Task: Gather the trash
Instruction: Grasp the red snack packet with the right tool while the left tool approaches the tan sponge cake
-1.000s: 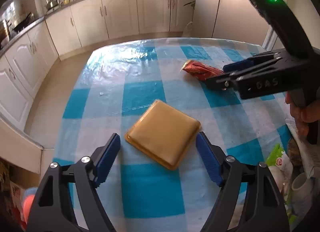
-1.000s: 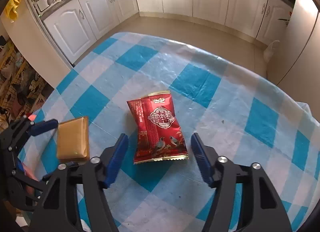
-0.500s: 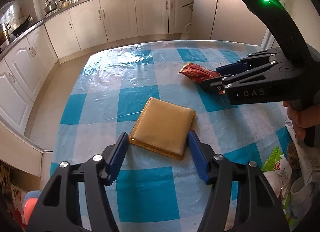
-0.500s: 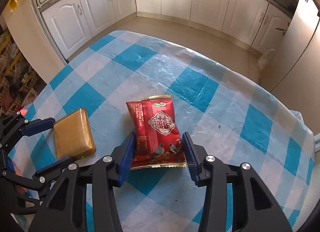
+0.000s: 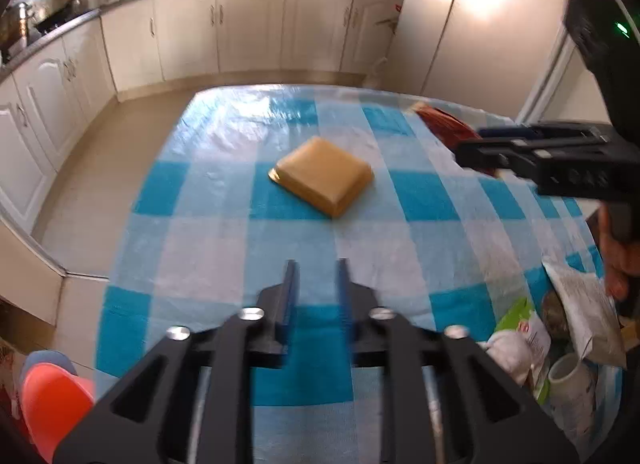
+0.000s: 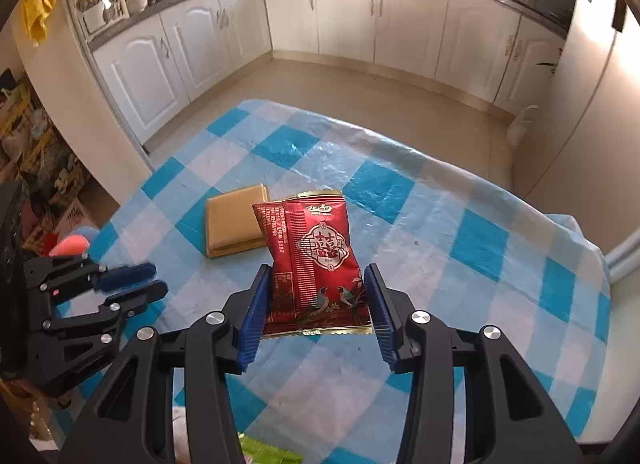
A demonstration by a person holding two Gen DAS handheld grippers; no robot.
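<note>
A red snack packet (image 6: pixel 320 256) hangs above the blue-and-white checked tablecloth (image 6: pixel 460 264), with my right gripper (image 6: pixel 316 304) shut on its lower sides. In the left wrist view the same right gripper (image 5: pixel 470 144) reaches in from the right, and the red packet (image 5: pixel 444 124) sticks out past it. A flat tan packet (image 5: pixel 324 174) lies on the cloth, well ahead of my left gripper (image 5: pixel 314 276). The left jaws are closing to a narrow gap with nothing between them. The right wrist view shows the left gripper (image 6: pixel 154 281) low at the left, short of the tan packet (image 6: pixel 232 224).
Crumpled bags (image 5: pixel 580 304), a green wrapper (image 5: pixel 516 320) and a white cup (image 5: pixel 568 376) crowd the table's near right corner. A hand (image 5: pixel 616 260) holds the right gripper's handle. An orange-red object (image 5: pixel 48 404) sits below the table's left edge. White cabinets (image 6: pixel 360 12) line the far walls.
My right gripper closed on the red packet and lifted it off the cloth. My left gripper drew back from around the tan packet, and its jaws narrowed with nothing in them.
</note>
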